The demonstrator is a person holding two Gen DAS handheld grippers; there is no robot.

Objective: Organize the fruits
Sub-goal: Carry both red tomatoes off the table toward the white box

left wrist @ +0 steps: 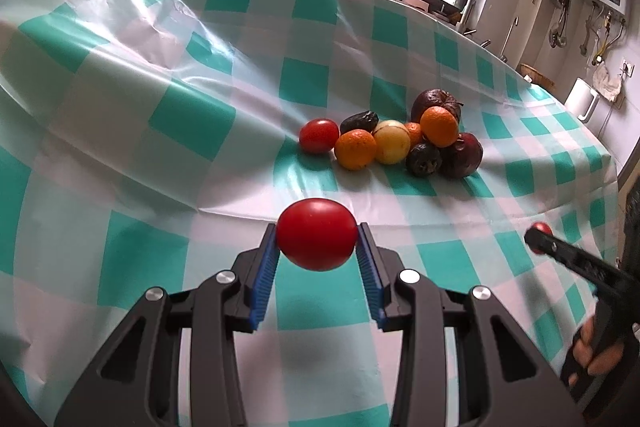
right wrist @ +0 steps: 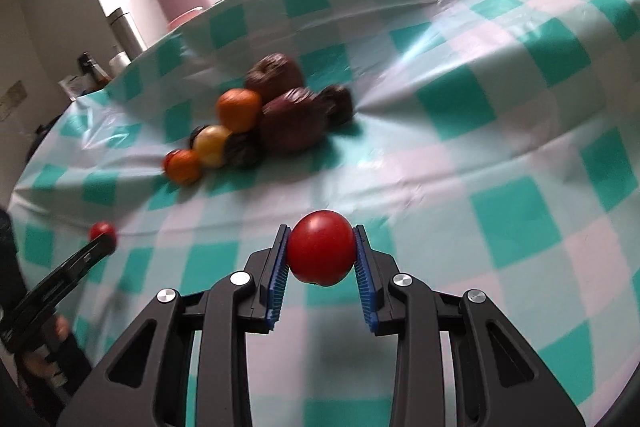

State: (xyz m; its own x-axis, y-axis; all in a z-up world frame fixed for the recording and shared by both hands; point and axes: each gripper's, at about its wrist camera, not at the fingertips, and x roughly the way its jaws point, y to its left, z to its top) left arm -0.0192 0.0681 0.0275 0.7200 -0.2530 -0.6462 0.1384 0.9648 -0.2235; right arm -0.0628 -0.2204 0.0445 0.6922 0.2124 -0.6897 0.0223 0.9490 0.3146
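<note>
left gripper [left wrist: 317, 247]: you're clamping a red tomato [left wrist: 317, 234] across its middle, lifted off the checked tablecloth [left wrist: 120, 131].
right gripper [right wrist: 321, 253]: closed on a second tomato [right wrist: 321, 253], also off the cloth.
pile [left wrist: 394, 141]: third tomato [left wrist: 319, 135], oranges, a yellow fruit and dark wrinkled fruit touching in one heap, well ahead of you.
why: likely you're grouping tomatoes apart from the heap.
risk: soft skins, go easy on squeeze.
</note>
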